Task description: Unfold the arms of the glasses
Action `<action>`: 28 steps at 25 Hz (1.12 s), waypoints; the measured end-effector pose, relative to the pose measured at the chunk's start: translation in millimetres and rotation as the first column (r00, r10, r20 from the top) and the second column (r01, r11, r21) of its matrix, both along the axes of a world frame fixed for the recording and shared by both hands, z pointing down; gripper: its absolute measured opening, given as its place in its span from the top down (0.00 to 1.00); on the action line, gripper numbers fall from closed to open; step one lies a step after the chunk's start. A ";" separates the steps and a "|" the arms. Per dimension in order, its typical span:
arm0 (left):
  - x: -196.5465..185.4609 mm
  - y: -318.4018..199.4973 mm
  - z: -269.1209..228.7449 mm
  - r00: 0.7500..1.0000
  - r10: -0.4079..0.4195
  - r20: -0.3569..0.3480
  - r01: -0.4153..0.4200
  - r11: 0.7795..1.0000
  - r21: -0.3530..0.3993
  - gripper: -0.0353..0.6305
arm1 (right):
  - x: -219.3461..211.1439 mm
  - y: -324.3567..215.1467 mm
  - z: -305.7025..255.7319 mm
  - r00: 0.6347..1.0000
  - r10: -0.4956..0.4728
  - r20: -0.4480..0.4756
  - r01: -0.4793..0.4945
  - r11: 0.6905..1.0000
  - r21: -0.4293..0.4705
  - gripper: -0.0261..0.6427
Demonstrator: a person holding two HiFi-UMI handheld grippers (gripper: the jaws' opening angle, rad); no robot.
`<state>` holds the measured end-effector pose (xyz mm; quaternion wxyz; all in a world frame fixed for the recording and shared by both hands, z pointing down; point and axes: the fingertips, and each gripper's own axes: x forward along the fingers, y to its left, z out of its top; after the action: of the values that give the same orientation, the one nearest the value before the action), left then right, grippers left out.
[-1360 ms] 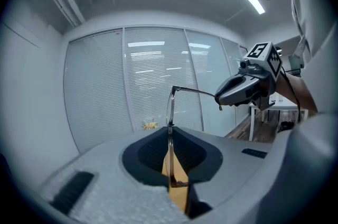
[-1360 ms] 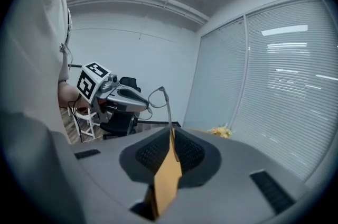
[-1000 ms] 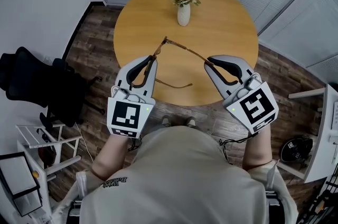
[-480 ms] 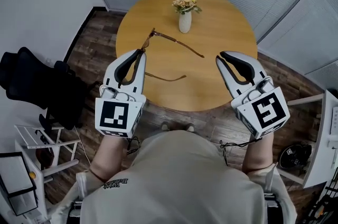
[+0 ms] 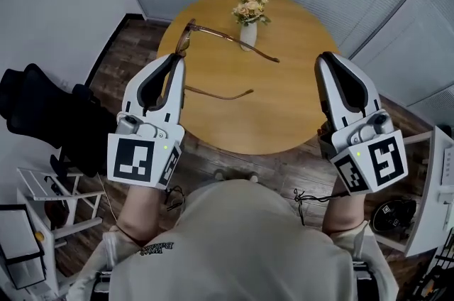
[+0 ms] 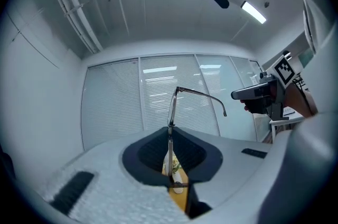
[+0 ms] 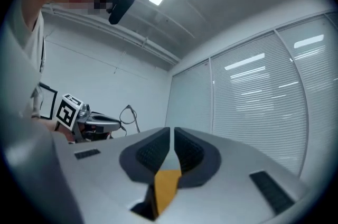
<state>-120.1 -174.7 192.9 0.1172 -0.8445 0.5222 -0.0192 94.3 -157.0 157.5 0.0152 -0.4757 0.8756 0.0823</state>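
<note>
We raised both grippers since earlier frame. Left gripper (image 5: pixel 175 62) clamps glasses (image 5: pixel 184 38) by frame, above table (image 5: pixel 298 108), 12 o'clock. Right gripper (image 5: pixel 328 62) closed, empty, 3 o'clock. Both arms splayed: we judge unfolding done.

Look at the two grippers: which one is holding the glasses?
The left gripper: its jaws are clamped on the frame of the glasses. The right gripper has its jaws together with nothing between them.
</note>
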 end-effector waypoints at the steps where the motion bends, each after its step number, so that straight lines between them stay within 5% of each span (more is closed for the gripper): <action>1: -1.5 1.3 -3.2 1.000 -0.003 -0.006 0.003 1.000 0.007 0.89 | 1.7 2.2 -5.0 1.000 -0.001 0.022 0.001 1.000 0.017 0.90; 10: -6.8 13.2 -14.8 0.999 -0.017 -0.033 0.019 0.999 0.049 0.89 | 4.0 17.1 -1.5 0.997 -0.024 0.068 0.021 0.998 0.053 0.90; 28: -13.5 30.1 53.5 0.999 -0.050 -0.011 0.049 0.992 -0.120 0.89 | -13.3 21.3 75.1 0.997 -0.071 -0.002 0.071 0.989 -0.129 0.90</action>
<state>-133.6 -144.6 246.4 0.0621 -0.8369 0.5417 -0.0473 81.0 -135.6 232.6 -0.0155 -0.4440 0.8955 0.0264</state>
